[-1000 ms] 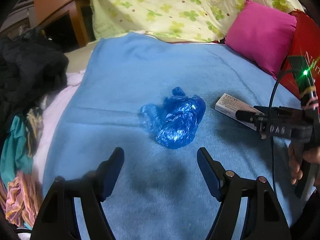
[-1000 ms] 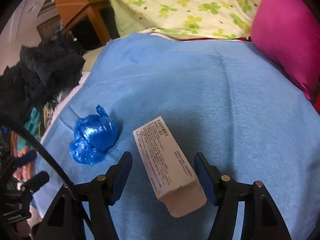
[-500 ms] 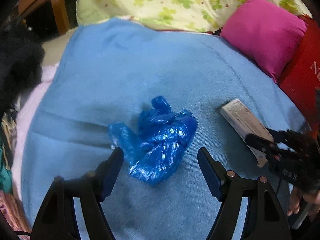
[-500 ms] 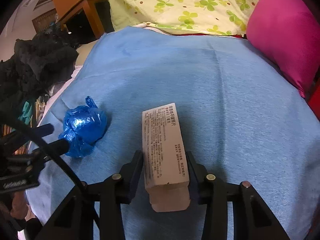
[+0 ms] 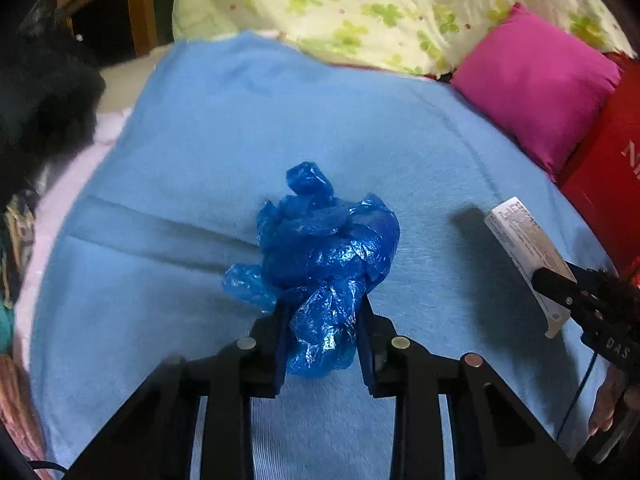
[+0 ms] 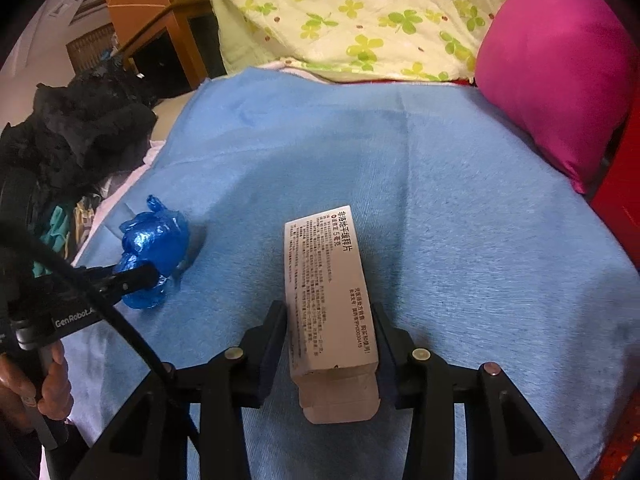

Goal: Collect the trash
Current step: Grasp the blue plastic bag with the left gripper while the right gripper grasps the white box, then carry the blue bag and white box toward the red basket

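1. Left wrist view is filled mostly by the blue blanket (image 5: 280, 128), which spreads out ahead of and beneath both pairs of fingers.
2. Beyond the fingers, at the far edge of the blanket, lies a clover-print quilt (image 5: 380, 12); the same quilt crosses the top of the right wrist view.
3. Ahead and to the right of the left gripper's fingers sits a pink pillow (image 5: 536, 88), against a red box (image 5: 604, 168) with white lettering.
4. Far to the left of the fingers, off the blanket edge, lies a heap of black clothing (image 6: 80, 128).
5. The left gripper (image 5: 322, 320) has its fingers pressed in on the lower part of a crumpled blue plastic bag (image 5: 328, 256); most of the bag bulges forward past the fingertips. Whether it rests on the blanket or is lifted, I cannot tell.
6. The right gripper (image 6: 332, 328) has its fingers clamped on the long sides of a white medicine box (image 6: 328, 292) with printed text. Its near end sits between the fingers and its far end points forward over the blanket.
7. From the right wrist view, the bag sits well left of the box, with one left-gripper finger across it.
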`<state>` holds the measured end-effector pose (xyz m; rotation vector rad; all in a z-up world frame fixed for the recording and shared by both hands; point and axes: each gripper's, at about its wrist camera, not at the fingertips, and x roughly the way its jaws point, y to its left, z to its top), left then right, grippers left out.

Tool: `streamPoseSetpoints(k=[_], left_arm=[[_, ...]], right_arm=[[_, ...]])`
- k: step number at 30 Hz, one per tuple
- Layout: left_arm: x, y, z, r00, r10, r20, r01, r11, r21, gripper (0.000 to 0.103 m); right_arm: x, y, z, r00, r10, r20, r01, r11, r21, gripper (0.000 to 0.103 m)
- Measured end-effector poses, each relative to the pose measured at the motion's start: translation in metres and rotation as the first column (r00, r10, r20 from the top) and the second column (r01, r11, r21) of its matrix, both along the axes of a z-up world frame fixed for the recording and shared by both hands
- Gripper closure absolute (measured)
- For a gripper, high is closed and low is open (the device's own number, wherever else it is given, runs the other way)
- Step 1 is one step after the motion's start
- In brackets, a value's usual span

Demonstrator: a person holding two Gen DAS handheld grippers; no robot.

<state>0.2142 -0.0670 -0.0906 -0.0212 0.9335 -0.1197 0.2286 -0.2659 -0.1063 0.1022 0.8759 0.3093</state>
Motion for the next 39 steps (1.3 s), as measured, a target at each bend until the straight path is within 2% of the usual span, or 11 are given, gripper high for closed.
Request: streamPoseSetpoints(k=[11,19,22,28,36,39], left_arm=[[-0.073,-0.021,0.067,0.985,-0.014,0.174,-0.003,0.995,0.097,0.072],[-0.117,-0.038,0.117,0.961,0.003,0.278,-0.044,0.989,0.142,0.072],[-0.127,-0.042,0.129,0.951,0.001,0.31,-0.051,0.987,0.153,0.072],[-0.144,-0.055,0.145,0.933,-0.017,0.359,-0.043,0.986,0.16,0.072],[-0.167,-0.078,0.158,0.917,-0.057,0.394,-0.009,0.987,0.162,0.072],[-0.173,-0.088,0.16,0.912,-0.067,0.404,-0.002,0.986,0.167,0.072]], right_arm=[[-0.051,-0.02,0.036,0.995,-0.014,0.102,0.006,0.997,0.077,0.059],[-0.095,-0.028,0.06,0.969,-0.03,0.243,0.012,0.997,0.075,0.059],[-0.118,-0.038,0.07,0.949,-0.033,0.312,0.006,0.996,0.085,0.059],[-0.144,-0.06,0.076,0.936,-0.081,0.341,0.042,0.992,0.119,0.059],[-0.198,-0.085,0.096,0.878,-0.114,0.465,0.054,0.988,0.141,0.059],[-0.207,-0.089,0.098,0.87,-0.122,0.478,0.059,0.988,0.146,0.059]])
